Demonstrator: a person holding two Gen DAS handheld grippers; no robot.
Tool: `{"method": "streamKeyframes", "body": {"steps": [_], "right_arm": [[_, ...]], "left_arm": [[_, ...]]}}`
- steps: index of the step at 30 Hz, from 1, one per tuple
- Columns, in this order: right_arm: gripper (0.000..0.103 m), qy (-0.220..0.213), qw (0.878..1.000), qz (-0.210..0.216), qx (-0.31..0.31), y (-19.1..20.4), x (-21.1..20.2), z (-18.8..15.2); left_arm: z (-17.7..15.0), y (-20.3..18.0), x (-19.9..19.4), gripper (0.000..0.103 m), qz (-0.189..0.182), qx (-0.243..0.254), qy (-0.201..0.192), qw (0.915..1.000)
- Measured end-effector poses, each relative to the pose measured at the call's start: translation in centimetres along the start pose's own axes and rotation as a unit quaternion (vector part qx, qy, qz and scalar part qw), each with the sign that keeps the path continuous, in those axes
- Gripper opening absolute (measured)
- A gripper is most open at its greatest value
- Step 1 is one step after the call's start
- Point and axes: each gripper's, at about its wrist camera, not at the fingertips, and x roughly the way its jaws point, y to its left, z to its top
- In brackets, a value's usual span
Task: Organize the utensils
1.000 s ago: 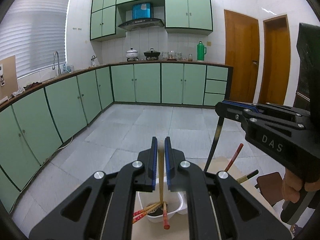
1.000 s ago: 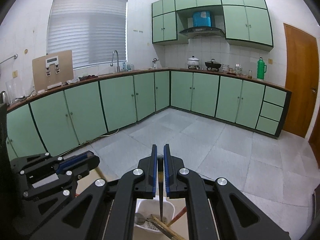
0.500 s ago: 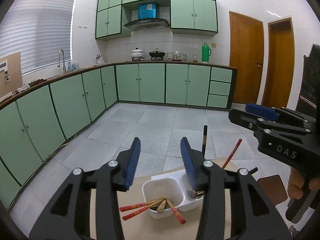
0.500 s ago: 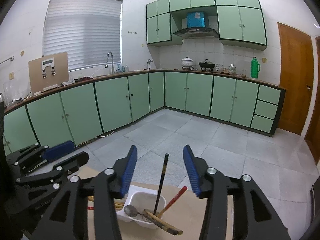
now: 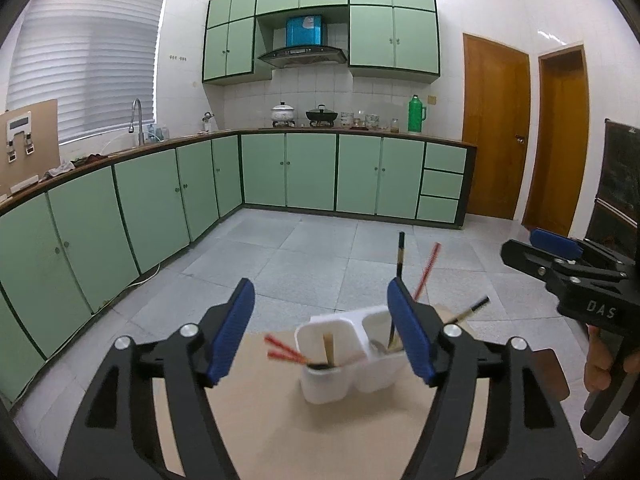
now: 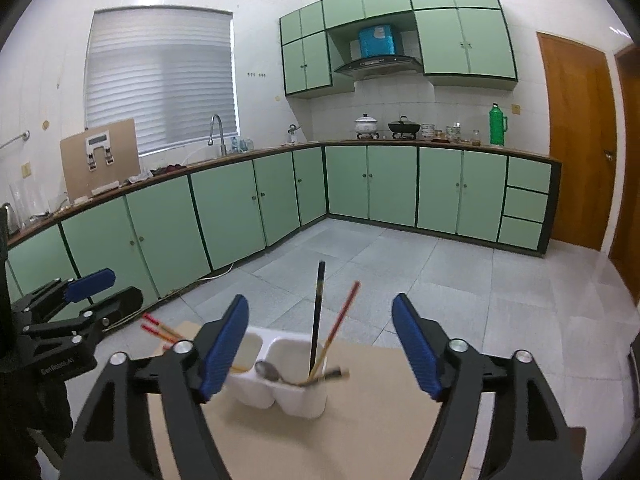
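**Op A:** I'm watching the left claw (image 5: 320, 328) and its jaws are opening, spread wide, with nothing pinched between the blue pads. The white two-cup holder (image 5: 352, 356) is sitting just ahead of it on the tan table (image 5: 260, 420), inside the gap but touching neither pad.

**Op B:** Same on my side. The right claw (image 6: 320, 344) is opening too, jaws spreading and gripping nothing. The holder (image 6: 280, 380) is lying ahead and low between my fingers, nearer the left-hand pad in my view.

**Op A:** I'm seeing a pale wooden chopstick (image 5: 329, 348) standing in the nearer cup, and two red-tipped chopsticks (image 5: 284, 352) leaning out over its rim toward the left.

**Op B:** In my view the other cup is carrying a black chopstick (image 6: 318, 312) standing nearly upright, a red one (image 6: 340, 324) tilting to the right, a metal spoon (image 6: 267, 370) resting on the rim, and a dark-tipped stick (image 6: 330, 374) poking out low to the right.

**Op A:** The far edge of the table is running just behind the holder. Beyond it the grey tiled floor (image 5: 320, 256) is lying open up to the green cabinets (image 5: 312, 176).

**Op B:** I'm noticing your claw (image 6: 80, 304) hovering at my left, off the table's edge, well apart from the holder.
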Motion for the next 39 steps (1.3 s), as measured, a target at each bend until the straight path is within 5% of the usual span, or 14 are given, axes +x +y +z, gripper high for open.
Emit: {"method": "streamKeyframes", "body": {"steps": [7, 22, 39], "right_arm": [[0.097, 0.006, 1.000, 0.000, 0.017, 0.0, -4.3, -4.0], [0.097, 0.056, 0.998, -0.005, 0.018, 2.5, -10.1, -11.0], [0.097, 0.031, 0.999, 0.009, -0.004, 4.9, -14.0, -10.2]], "left_arm": [[-3.5, -0.7, -3.6, 0.088, -0.001, -0.011, 0.004, 0.9999], [-10.3, -2.8, -9.7, 0.095, 0.001, -0.015, 0.043, 0.9990], [-9.8, -3.7, -14.2, 0.096, 0.001, -0.016, 0.010, 0.9998]]}}
